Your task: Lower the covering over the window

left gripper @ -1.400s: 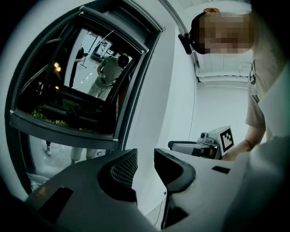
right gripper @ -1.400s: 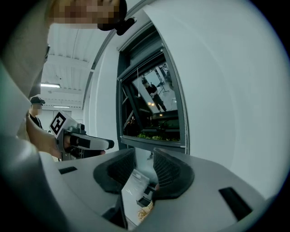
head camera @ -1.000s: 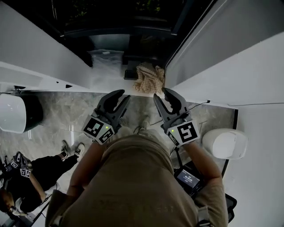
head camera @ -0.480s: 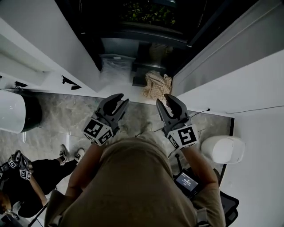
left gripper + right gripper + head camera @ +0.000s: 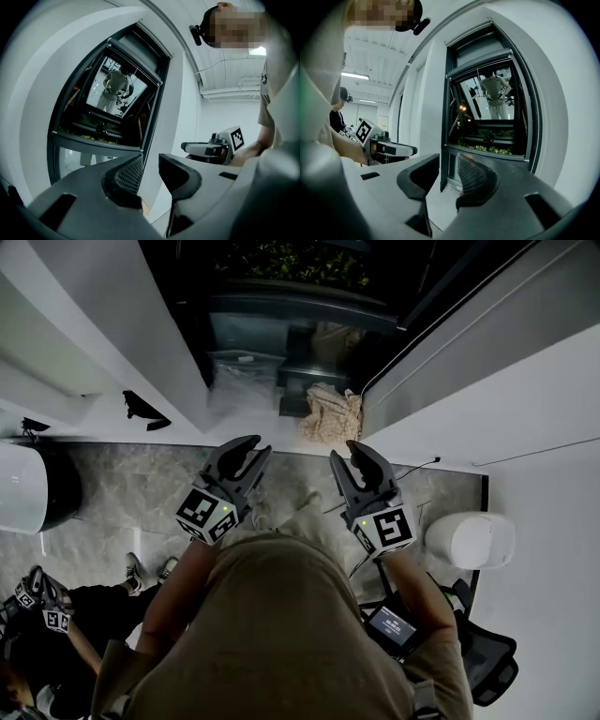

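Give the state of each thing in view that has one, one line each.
left gripper: open, nothing between its jaws
right gripper: open, nothing between its jaws
window: uncovered, dark glass showing
covering: up at the top of the window, not yet lowered
cloth: crumpled at the foot of the window

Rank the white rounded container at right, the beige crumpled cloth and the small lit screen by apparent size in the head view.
1. white rounded container, largest.
2. beige crumpled cloth, slightly smaller, a close call.
3. small lit screen, clearly smallest.
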Demonstrator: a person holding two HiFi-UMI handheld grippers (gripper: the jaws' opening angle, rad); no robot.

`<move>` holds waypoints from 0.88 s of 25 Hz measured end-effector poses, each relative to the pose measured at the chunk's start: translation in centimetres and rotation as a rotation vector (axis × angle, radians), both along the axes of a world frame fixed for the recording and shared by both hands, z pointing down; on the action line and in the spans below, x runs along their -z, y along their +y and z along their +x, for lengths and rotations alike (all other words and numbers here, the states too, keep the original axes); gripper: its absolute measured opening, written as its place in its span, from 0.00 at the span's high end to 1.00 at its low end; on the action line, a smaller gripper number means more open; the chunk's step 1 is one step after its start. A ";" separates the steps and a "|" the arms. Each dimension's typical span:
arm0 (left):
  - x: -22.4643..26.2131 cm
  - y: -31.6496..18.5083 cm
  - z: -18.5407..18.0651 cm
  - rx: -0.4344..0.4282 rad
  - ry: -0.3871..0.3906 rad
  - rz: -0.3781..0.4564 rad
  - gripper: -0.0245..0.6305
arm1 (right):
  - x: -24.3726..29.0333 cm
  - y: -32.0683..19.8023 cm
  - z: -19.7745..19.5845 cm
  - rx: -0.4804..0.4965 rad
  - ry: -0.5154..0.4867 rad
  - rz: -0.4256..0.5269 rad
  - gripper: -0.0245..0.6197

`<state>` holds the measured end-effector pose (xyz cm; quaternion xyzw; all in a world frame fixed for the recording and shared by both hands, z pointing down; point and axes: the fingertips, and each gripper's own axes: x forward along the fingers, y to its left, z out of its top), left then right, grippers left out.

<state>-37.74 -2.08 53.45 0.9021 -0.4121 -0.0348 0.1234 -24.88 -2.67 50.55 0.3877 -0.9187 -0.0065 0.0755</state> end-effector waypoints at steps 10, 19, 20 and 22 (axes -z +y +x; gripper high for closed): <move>-1.3 2.3 0.5 -0.055 -0.007 -0.015 0.79 | -1.1 2.2 0.7 -0.061 0.003 -0.003 0.77; -1.0 3.5 4.3 -0.057 -0.019 -0.015 0.80 | -1.1 3.3 4.8 -0.072 0.018 0.000 0.77; -1.0 3.7 5.1 -0.057 -0.021 -0.017 0.81 | -1.1 3.5 5.5 -0.073 0.022 -0.003 0.77; -0.9 4.3 7.0 -0.058 -0.029 -0.025 0.81 | -1.1 4.1 7.3 -0.075 0.025 -0.016 0.77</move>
